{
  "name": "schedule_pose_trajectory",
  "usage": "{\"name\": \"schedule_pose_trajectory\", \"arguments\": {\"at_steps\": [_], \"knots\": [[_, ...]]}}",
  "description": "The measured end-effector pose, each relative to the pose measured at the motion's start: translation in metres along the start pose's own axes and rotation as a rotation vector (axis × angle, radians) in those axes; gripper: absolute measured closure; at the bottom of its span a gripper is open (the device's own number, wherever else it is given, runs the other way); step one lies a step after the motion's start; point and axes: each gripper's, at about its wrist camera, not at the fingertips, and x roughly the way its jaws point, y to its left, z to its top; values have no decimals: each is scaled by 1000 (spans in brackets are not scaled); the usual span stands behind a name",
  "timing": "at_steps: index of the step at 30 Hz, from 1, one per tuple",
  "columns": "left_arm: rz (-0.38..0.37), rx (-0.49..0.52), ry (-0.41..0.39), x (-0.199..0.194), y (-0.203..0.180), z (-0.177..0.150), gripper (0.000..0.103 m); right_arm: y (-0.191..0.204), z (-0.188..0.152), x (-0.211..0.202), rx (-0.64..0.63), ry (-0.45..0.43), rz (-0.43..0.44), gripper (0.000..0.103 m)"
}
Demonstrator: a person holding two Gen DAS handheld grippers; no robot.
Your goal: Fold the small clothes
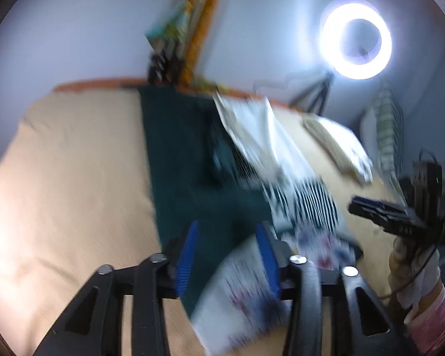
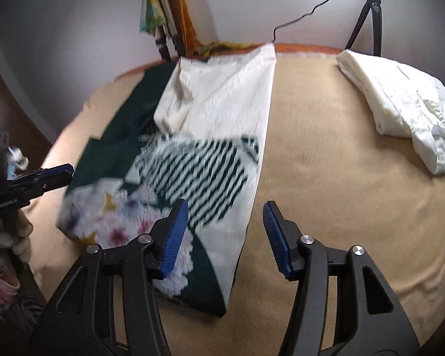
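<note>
A small white garment (image 2: pixel 222 101) with dark green stripes and a flowered patch lies stretched over a dark green cloth (image 1: pixel 178 154) on the beige bed cover (image 2: pixel 326 178). My left gripper (image 1: pixel 227 259) hangs open over the green cloth, and the garment's flowered near end (image 1: pixel 240 296) lies under its right pad (image 1: pixel 267 258). My right gripper (image 2: pixel 226 237) stands open above the garment's near right edge, gripping nothing. Each view shows the other gripper from the side: the right gripper (image 1: pixel 359 204) in a gloved hand, the left gripper (image 2: pixel 65 173) at the garment's left. Both views are blurred.
A folded pile of white clothes (image 2: pixel 400 103) lies at the back right of the bed. A lit ring light (image 1: pixel 356 38) on a tripod (image 2: pixel 370 14) stands behind the far edge. Colourful cloth (image 2: pixel 151 9) hangs on the wall. Bare beige cover spreads left of the green cloth.
</note>
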Motion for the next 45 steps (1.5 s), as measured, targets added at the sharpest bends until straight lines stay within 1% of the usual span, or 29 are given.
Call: {"name": "schedule_pose_trajectory", "arguments": {"at_steps": [1, 2, 3, 4, 5, 7, 8, 10, 12, 13, 14, 15, 16, 17, 20, 24, 29, 31, 33, 35, 36, 37, 38, 39, 40, 41, 45], "knots": [[8, -7, -18, 0, 5, 8, 47, -1, 5, -1, -5, -15, -7, 45], [13, -19, -38, -1, 11, 19, 40, -5, 15, -2, -18, -40, -22, 37], [8, -42, -51, 1, 20, 31, 38, -6, 24, -2, -33, -64, -28, 31], [-1, -71, -54, 5, 28, 43, 35, -7, 33, -2, -51, -90, -30, 23], [-11, -93, -54, 10, 34, 51, 33, -7, 43, 0, -70, -111, -32, 18], [-22, -143, -42, 27, 53, 74, 32, -10, 66, 9, -87, -112, -50, 18], [-9, -155, -38, 35, 60, 82, 32, -14, 78, 17, -77, -98, -52, 18], [9, -162, -39, 52, 74, 98, 32, -24, 101, 33, -39, -67, -22, 18], [18, -175, -23, 72, 85, 112, 32, -33, 121, 55, 4, -44, 5, 18], [18, -195, -16, 82, 93, 118, 32, -39, 130, 66, 26, -37, 1, 21], [14, -210, -9, 90, 100, 123, 33, -44, 137, 75, 44, -32, -6, 28], [19, -219, -4, 99, 105, 128, 33, -51, 146, 89, 66, -19, -10, 33], [33, -217, -1, 106, 108, 132, 34, -56, 151, 98, 81, -11, -12, 42], [48, -201, 4, 114, 110, 137, 34, -63, 160, 114, 97, 2, -17, 47], [82, -133, 20, 135, 109, 146, 34, -71, 176, 147, 107, 17, -34, 47], [110, -93, 41, 163, 110, 160, 34, -72, 195, 178, 77, 29, -56, 50], [127, -77, 50, 190, 111, 171, 35, -64, 207, 200, 15, 59, -98, 56], [146, -57, 30, 194, 107, 173, 36, -62, 208, 206, 6, 61, -102, 56], [155, -44, 31, 198, 105, 175, 44, -59, 210, 210, -1, 62, -101, 58], [159, -49, 35, 202, 106, 176, 65, -57, 211, 211, -10, 66, -90, 70], [159, -54, 31, 201, 106, 177, 70, -55, 211, 212, -12, 67, -79, 74], [148, -62, 28, 201, 107, 177, 81, -53, 212, 212, -12, 70, -62, 85], [129, -67, 21, 200, 108, 177, 92, -52, 212, 211, -9, 72, -45, 93], [116, -71, 14, 199, 107, 178, 97, -51, 213, 209, -9, 67, -38, 94], [108, -75, 6, 196, 108, 177, 101, -49, 213, 207, -10, 59, -33, 96], [101, -74, 0, 194, 107, 177, 102, -47, 214, 204, -12, 52, -25, 97], [65, -33, -24, 172, 99, 177, 103, -38, 216, 181, -39, 17, -4, 98]]}}
